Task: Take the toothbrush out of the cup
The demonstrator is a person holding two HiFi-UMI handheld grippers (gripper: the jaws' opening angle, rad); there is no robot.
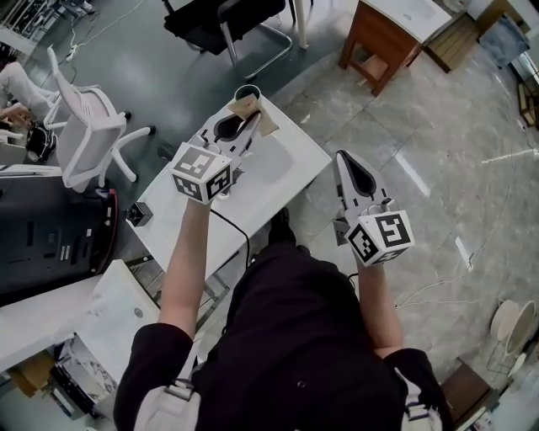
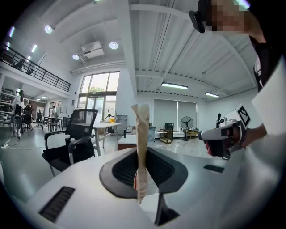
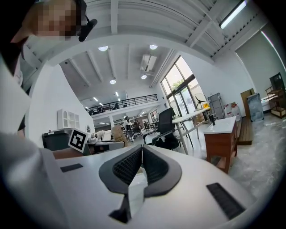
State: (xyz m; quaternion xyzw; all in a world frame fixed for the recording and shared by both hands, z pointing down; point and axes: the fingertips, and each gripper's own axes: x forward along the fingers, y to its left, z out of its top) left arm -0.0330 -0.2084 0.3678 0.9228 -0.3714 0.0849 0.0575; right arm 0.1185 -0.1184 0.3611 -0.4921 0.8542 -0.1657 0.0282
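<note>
My left gripper (image 1: 251, 119) is shut on a flat tan strip with a red bit at its lower end, seemingly the toothbrush (image 2: 142, 147) in a paper wrapper. The strip stands upright between the dark pads (image 2: 123, 167) and rises well above them. In the head view the toothbrush (image 1: 246, 107) hangs over the far end of the white table (image 1: 286, 168), close to a dark-rimmed cup (image 1: 249, 87). My right gripper (image 1: 343, 158) is off the table's right side, over the floor, jaws together and empty (image 3: 141, 148). Both grippers point nearly level.
A white office chair (image 1: 84, 126) stands left of the table and a black chair (image 1: 219, 17) beyond it. A wooden side table (image 1: 379, 38) is at the upper right. A small black box (image 1: 139, 213) hangs at the table's near left corner.
</note>
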